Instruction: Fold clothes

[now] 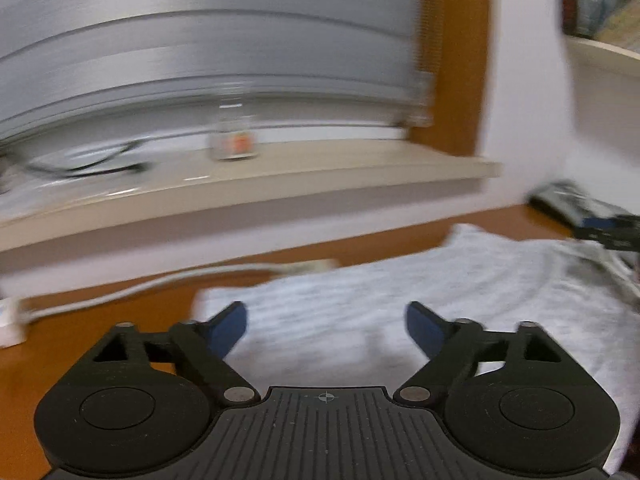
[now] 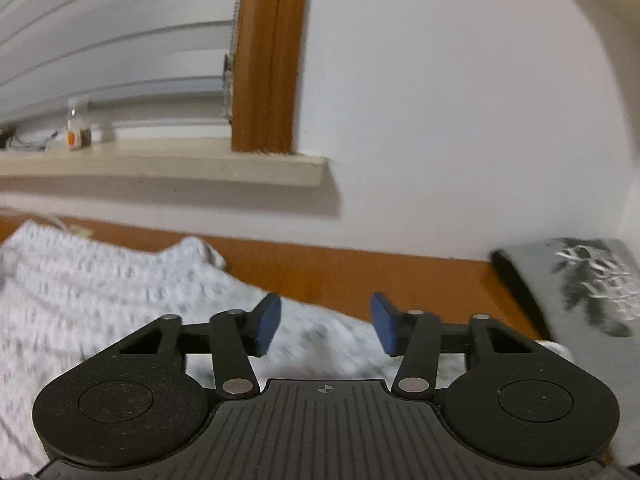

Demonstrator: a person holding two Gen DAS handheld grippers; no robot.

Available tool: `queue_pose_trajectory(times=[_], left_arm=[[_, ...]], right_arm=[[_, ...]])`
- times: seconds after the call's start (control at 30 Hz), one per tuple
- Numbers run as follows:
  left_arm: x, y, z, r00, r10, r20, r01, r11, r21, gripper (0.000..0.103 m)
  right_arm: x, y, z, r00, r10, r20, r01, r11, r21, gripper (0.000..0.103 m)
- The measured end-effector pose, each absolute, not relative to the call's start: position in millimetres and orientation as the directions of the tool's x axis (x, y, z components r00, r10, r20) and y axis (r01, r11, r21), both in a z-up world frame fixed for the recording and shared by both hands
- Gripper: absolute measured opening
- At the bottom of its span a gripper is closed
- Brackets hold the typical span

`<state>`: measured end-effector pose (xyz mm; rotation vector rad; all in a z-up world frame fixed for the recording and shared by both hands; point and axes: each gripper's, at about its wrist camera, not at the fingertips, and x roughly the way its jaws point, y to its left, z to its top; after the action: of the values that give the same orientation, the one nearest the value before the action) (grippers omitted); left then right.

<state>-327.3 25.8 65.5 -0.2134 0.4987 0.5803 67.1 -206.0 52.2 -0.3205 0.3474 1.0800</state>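
Left gripper [image 1: 326, 330] gaped wide, right gripper [image 2: 326, 326] half-spread, both empty over the grey shirt [image 1: 460, 292] on the table [image 1: 48, 364].

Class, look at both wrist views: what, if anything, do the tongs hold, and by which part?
Nothing. Left tongs and right tongs stand open above the grey garment, unpinched.

- A garment [image 1: 400, 300] lies spread on a table [image 1: 80, 340].
- A cable [image 1: 160, 280] lies behind it.
- A windowsill [image 2: 160, 168] above holds a jar [image 2: 78, 124].
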Motion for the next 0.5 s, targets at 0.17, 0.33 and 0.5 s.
queue_pose_trajectory(times=[0.17,0.33,0.5], left_arm=[[-273.2,-2.3,36.0,0.76,0.346,-0.55,-0.464,0.882,-0.087,0.092],[-248.9,-11.7,8.5,0.726,0.345,-0.595,-0.441,0.897,-0.017,0.092],[-239.2,-4.4,1.4,0.687,0.373,-0.624,-0.464,0.886,0.017,0.092]], right_arm=[[85.8,-231.5,37.2,0.365,0.751,-0.55,-0.907,0.421,-0.027,0.052],[92.6,-240.8,16.1,0.384,0.7,-0.602,-0.892,0.449,-0.047,0.057],[105.4,-232.1,10.3,0.386,0.703,-0.598,-0.891,0.453,-0.043,0.059]])
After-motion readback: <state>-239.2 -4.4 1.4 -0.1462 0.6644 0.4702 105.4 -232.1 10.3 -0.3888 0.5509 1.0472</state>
